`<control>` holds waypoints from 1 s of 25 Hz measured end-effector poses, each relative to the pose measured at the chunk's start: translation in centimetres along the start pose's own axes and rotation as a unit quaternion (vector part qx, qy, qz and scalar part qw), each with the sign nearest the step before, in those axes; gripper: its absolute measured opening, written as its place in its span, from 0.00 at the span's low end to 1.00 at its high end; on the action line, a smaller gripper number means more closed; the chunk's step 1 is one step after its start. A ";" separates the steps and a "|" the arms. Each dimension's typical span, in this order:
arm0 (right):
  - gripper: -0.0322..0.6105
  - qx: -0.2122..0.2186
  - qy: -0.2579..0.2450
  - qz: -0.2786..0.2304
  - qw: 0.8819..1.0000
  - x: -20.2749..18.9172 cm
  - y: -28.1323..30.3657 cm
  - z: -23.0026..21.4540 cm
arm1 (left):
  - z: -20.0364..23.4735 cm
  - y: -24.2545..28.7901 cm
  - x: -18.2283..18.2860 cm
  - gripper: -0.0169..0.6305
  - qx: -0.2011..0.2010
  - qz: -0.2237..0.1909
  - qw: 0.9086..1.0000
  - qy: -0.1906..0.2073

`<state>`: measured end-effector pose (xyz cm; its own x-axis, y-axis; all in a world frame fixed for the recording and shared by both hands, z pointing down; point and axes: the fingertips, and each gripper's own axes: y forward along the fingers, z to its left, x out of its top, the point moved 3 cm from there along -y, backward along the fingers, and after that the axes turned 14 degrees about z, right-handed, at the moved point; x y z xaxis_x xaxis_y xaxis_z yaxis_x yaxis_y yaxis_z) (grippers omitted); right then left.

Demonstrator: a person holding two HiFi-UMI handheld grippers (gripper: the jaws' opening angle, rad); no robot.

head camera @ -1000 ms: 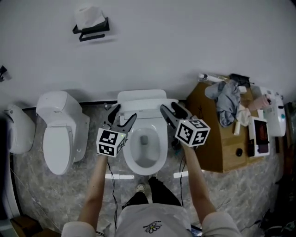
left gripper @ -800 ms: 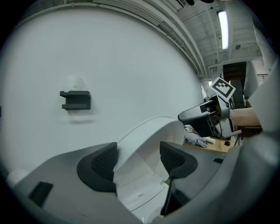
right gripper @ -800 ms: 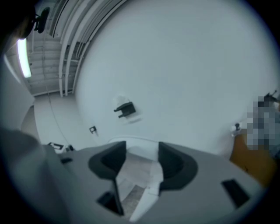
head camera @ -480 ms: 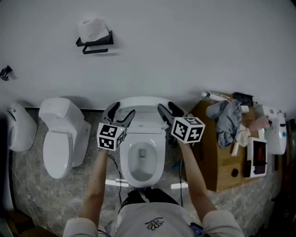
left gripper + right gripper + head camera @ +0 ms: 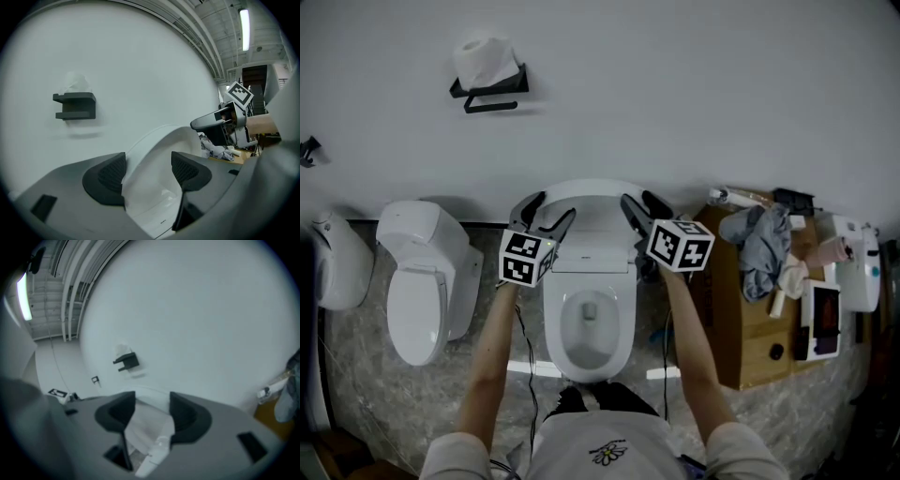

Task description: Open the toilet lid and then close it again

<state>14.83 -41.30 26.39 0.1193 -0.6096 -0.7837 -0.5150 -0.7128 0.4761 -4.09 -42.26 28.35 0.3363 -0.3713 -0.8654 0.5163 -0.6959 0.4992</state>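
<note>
The white toilet (image 5: 589,319) stands in the middle of the head view. Its lid (image 5: 591,202) is raised nearly upright in front of the wall, and the bowl is uncovered. My left gripper (image 5: 542,217) is open at the lid's left edge, and my right gripper (image 5: 642,210) is open at its right edge. In the left gripper view the curved lid (image 5: 157,154) shows between and beyond the open left gripper (image 5: 147,173), with the right gripper (image 5: 220,123) across from it. In the right gripper view the lid (image 5: 146,425) lies between the spread pads (image 5: 185,413) of the open right gripper (image 5: 149,414).
A second white toilet (image 5: 422,281) stands to the left, with another white fixture (image 5: 337,262) at the far left. A brown box (image 5: 741,319) with cloths and bottles on it sits close on the right. A black paper holder (image 5: 487,80) hangs on the wall.
The lid has swung up from a partly raised tilt to nearly upright. Both grippers have moved up and toward the wall along its edges.
</note>
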 end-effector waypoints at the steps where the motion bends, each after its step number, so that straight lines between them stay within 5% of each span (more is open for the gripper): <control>1: 0.44 -0.001 -0.002 0.001 1.000 0.2 0.3 -0.2 | 0.2 0.3 0.2 0.52 0.000 0.000 1.000 -0.003; 6: 0.44 -0.025 -0.035 0.012 0.999 1.6 2.0 -0.9 | 1.5 2.1 1.2 0.52 0.002 0.003 1.000 -0.003; 11: 0.44 -0.090 -0.121 0.040 0.988 2.6 4.2 -1.7 | 2.7 4.1 1.9 0.52 0.007 0.014 1.000 0.004; 25: 0.43 -0.108 -0.117 0.042 0.986 4.8 7.5 -3.4 | 5.3 7.5 2.9 0.52 0.006 0.036 0.999 0.022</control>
<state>14.44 -50.77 27.56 -0.1285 -0.5911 -0.7963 -0.3192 -0.7356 0.5975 -3.39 -51.78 29.39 0.4067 -0.3936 -0.8244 0.4805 -0.6754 0.5595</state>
